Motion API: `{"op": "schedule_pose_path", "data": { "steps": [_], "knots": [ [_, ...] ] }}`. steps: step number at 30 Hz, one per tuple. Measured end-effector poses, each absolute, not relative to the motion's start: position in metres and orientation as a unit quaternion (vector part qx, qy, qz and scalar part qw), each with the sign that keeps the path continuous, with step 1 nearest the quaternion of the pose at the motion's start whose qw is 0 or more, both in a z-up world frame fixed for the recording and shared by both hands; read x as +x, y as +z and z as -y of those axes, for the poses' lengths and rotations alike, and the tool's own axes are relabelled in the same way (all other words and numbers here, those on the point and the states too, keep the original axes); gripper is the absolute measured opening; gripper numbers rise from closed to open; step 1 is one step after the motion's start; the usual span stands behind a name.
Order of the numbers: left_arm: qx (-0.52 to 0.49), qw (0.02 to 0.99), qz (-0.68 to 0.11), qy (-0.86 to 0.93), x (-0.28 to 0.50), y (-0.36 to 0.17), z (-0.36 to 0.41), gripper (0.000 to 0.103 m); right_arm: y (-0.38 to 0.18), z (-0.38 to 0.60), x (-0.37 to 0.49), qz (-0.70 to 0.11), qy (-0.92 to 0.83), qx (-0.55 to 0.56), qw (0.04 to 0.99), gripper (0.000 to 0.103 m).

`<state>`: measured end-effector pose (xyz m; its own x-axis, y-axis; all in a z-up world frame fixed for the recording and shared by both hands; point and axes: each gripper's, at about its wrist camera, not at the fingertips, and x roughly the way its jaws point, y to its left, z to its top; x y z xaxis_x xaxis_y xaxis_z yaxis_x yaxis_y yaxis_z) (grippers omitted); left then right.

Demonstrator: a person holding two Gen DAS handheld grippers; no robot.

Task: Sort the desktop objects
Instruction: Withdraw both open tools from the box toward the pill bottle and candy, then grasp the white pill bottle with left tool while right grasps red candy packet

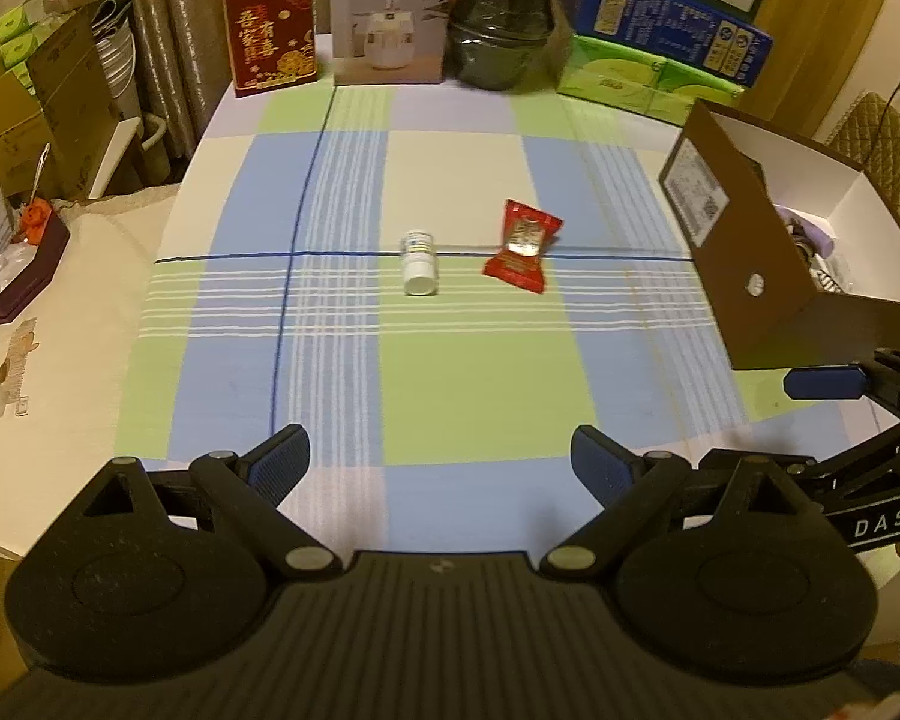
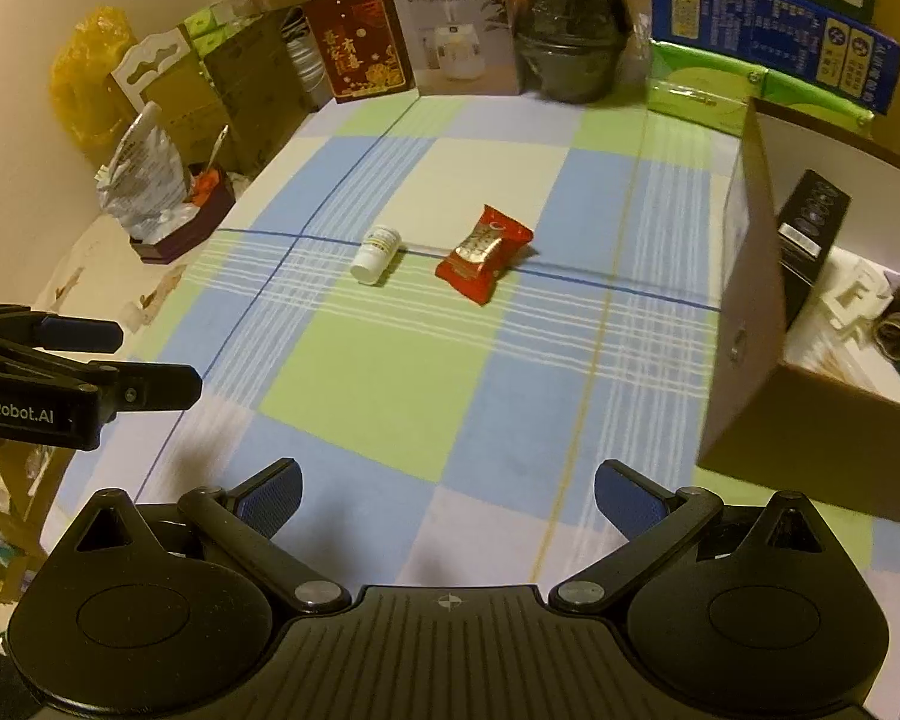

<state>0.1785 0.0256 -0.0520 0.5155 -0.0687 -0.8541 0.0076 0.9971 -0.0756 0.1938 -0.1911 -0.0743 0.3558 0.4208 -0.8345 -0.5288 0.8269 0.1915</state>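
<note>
Lying in the middle of the checked blue, green and white cloth (image 1: 342, 396) on the surface are two small things: a little white plastic bottle (image 1: 419, 263) on its side, and a shiny red snack packet (image 1: 523, 246) just beside it. They are apart and nothing touches them, so each looks easy to pick up.

At the right edge stands a brown cardboard box (image 1: 744, 276) with white inside walls. It already has some things in it, so it is likely the place where sorted things go.

The left claw (image 1: 441, 459) is wide and holds nothing. The right claw (image 2: 447, 495) is wide too, and empty. Both hang over the near part of the cloth, well back from the bottle and packet, likely ready to reach in.

The right view looks down into the box and shows a tall black carton (image 2: 807, 240) and white pieces inside. The left view shows mostly the box's brown outside wall and its label.
</note>
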Motion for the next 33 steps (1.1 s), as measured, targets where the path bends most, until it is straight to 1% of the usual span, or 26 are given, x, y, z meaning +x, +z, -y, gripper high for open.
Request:
{"op": "schedule_pose_path", "data": {
  "steps": [4, 11, 13, 14, 16, 18, 19, 20, 22, 23, 25, 26, 27, 28, 31, 33],
  "knots": [
    [-0.028, 0.868, -0.495, -0.019, 0.190, -0.060, -0.036, 0.092, -0.080, 0.177, 0.204, -0.471, 0.276, -0.065, 0.835, 0.101],
    [-0.015, 0.869, -0.494, -0.019, 0.218, -0.078, -0.041, 0.090, -0.090, 0.160, 0.226, -0.423, 0.255, -0.049, 0.868, 0.101],
    [-0.014, 0.870, -0.492, -0.019, 0.227, -0.083, -0.041, 0.087, -0.093, 0.158, 0.234, -0.419, 0.255, -0.034, 0.871, 0.101],
    [-0.014, 0.872, -0.490, -0.019, 0.231, -0.085, -0.041, 0.084, -0.094, 0.156, 0.238, -0.417, 0.253, -0.029, 0.872, 0.101],
    [-0.009, 0.872, -0.489, -0.014, 0.240, -0.090, -0.041, 0.083, -0.097, 0.153, 0.246, -0.409, 0.250, -0.026, 0.877, 0.101],
    [-0.008, 0.874, -0.486, -0.011, 0.250, -0.095, -0.042, 0.079, -0.100, 0.150, 0.254, -0.403, 0.243, -0.024, 0.882, 0.101],
    [-0.007, 0.873, -0.487, -0.010, 0.255, -0.098, -0.042, 0.078, -0.102, 0.148, 0.259, -0.402, 0.240, -0.022, 0.884, 0.099],
    [-0.006, 0.874, -0.485, -0.013, 0.259, -0.100, -0.042, 0.078, -0.103, 0.148, 0.263, -0.400, 0.238, -0.018, 0.885, 0.098],
    [-0.004, 0.877, -0.481, -0.017, 0.268, -0.103, -0.041, 0.078, -0.106, 0.146, 0.270, -0.400, 0.233, -0.018, 0.886, 0.088],
    [-0.001, 0.877, -0.480, -0.019, 0.273, -0.106, -0.040, 0.078, -0.108, 0.145, 0.274, -0.401, 0.230, -0.017, 0.887, 0.087],
    [-0.001, 0.879, -0.477, -0.022, 0.282, -0.110, -0.038, 0.073, -0.112, 0.145, 0.281, -0.399, 0.229, -0.012, 0.888, 0.078],
    [-0.001, 0.878, -0.478, -0.025, 0.288, -0.113, -0.038, 0.069, -0.114, 0.144, 0.284, -0.401, 0.228, -0.011, 0.887, 0.076],
    [-0.002, 0.877, -0.479, -0.029, 0.292, -0.116, -0.037, 0.066, -0.117, 0.144, 0.288, -0.404, 0.227, -0.010, 0.886, 0.072],
    [-0.003, 0.877, -0.480, -0.031, 0.296, -0.119, -0.037, 0.065, -0.120, 0.144, 0.290, -0.405, 0.225, -0.009, 0.886, 0.068],
    [-0.002, 0.875, -0.482, -0.035, 0.309, -0.127, -0.035, 0.059, -0.128, 0.145, 0.301, -0.415, 0.219, 0.000, 0.883, 0.061],
    [-0.003, 0.874, -0.485, -0.039, 0.317, -0.133, -0.034, 0.054, -0.132, 0.146, 0.307, -0.421, 0.216, 0.007, 0.881, 0.059]
  ]
}}
